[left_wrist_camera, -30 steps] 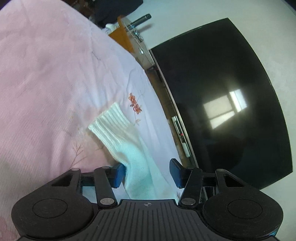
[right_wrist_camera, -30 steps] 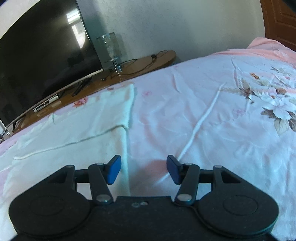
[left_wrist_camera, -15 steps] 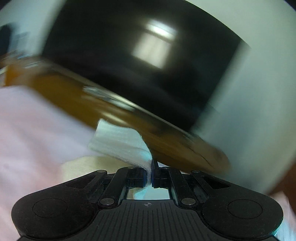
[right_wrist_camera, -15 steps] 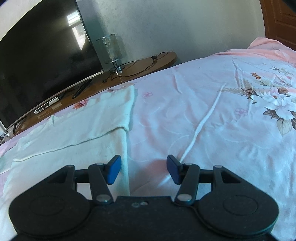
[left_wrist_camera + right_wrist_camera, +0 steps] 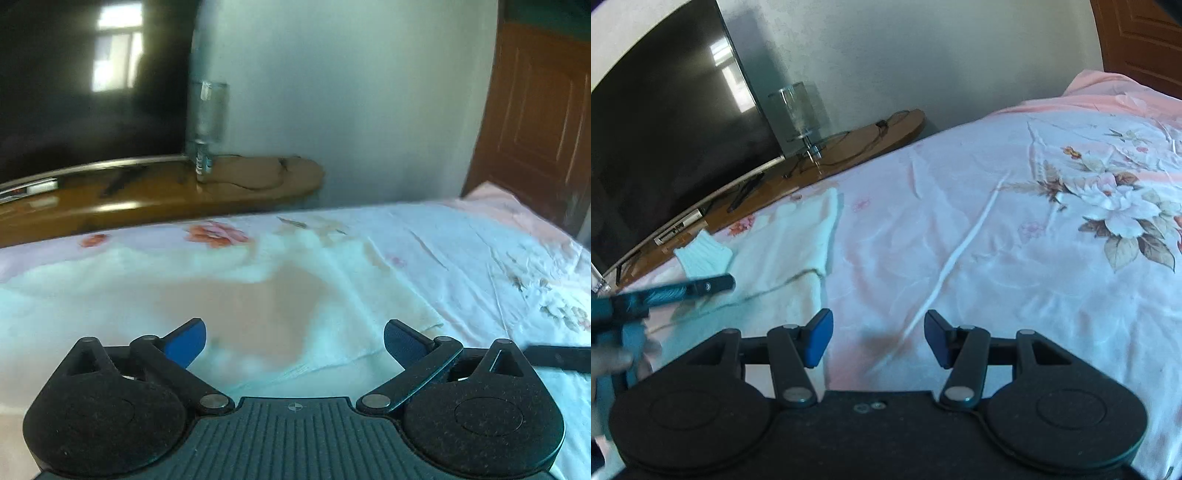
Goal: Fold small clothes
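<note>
Floral bedsheet spreads wide and bare ahead of both grippers, ending at a wooden shelf under a dark television.

Left gripper has just been opening; its blue pads stand spread with nothing between them, hovering over a soft cream cloth with a blurred tan patch. Right gripper is half spread and empty above wrinkled sheet. Only the right view shows a ribbed pale sock lying on the cloth to its left, beyond the left gripper's blurred arm, and a glass lamp farther off.
</note>
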Demonstrator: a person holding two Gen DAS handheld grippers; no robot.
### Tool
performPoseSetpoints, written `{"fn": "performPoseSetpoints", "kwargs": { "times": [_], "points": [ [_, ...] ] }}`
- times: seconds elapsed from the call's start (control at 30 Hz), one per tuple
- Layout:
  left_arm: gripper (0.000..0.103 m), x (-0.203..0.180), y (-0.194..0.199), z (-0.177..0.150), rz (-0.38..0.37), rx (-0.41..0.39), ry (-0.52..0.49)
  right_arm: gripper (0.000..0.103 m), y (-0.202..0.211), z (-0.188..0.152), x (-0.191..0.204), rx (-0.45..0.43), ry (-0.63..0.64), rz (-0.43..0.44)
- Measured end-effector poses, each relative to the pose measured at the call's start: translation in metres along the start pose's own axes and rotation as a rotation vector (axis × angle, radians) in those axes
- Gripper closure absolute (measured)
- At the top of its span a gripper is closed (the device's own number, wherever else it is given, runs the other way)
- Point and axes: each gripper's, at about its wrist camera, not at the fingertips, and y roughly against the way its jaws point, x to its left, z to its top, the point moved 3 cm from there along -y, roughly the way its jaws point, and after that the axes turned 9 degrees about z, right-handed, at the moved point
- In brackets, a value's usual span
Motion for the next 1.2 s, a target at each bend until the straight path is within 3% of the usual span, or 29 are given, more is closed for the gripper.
{"fn": "performPoseSetpoints", "kwargs": {
  "times": [0.03,0.2,0.33,0.43,0.6,0.67,0.7,0.73,0.87,0.93,1.0,1.1,1.2],
  "points": [
    [0.009,0.014,0.007,0.002,0.03,-0.005,0.021,0.047,-0.004,0.003,0.004,-0.002,-0.011,0.025],
    [0.011,0.106,0.058,-0.033,0.303,-0.035,0.114,0.048,-0.042,0.019,0.048,0.014,-0.033,0.198],
    [0.011,0.155,0.069,-0.057,0.372,0.042,0.177,0.052,-0.085,0.027,0.078,0.058,-0.037,0.241],
    [0.011,0.167,0.067,-0.064,0.373,0.069,0.186,0.061,-0.111,0.033,0.084,0.084,-0.064,0.234],
    [0.011,0.165,0.044,-0.059,0.363,0.097,0.205,0.064,-0.132,0.03,0.097,0.144,0.006,0.2],
    [0.011,0.164,0.042,-0.058,0.366,0.089,0.205,0.074,-0.136,0.029,0.104,0.158,0.039,0.21],
    [0.016,0.168,0.039,-0.059,0.366,0.089,0.213,0.09,-0.138,0.028,0.107,0.17,0.062,0.218],
    [0.022,0.174,0.032,-0.061,0.373,0.088,0.216,0.094,-0.138,0.028,0.109,0.166,0.079,0.221],
    [0.029,0.175,0.032,-0.061,0.375,0.082,0.195,0.096,-0.114,0.047,0.107,0.03,0.113,0.21],
    [0.043,0.175,0.032,-0.061,0.373,0.078,0.19,0.096,-0.102,0.054,0.096,-0.017,0.101,0.188],
    [0.059,0.176,0.033,-0.06,0.35,0.074,0.203,0.096,-0.103,0.052,0.085,0.017,0.102,0.156],
    [0.064,0.174,0.032,-0.059,0.342,0.076,0.19,0.095,-0.103,0.047,0.078,0.041,0.102,0.15],
    [0.064,0.174,0.032,-0.059,0.337,0.079,0.188,0.095,-0.095,0.048,0.078,-0.005,0.117,0.125]
  ]
}}
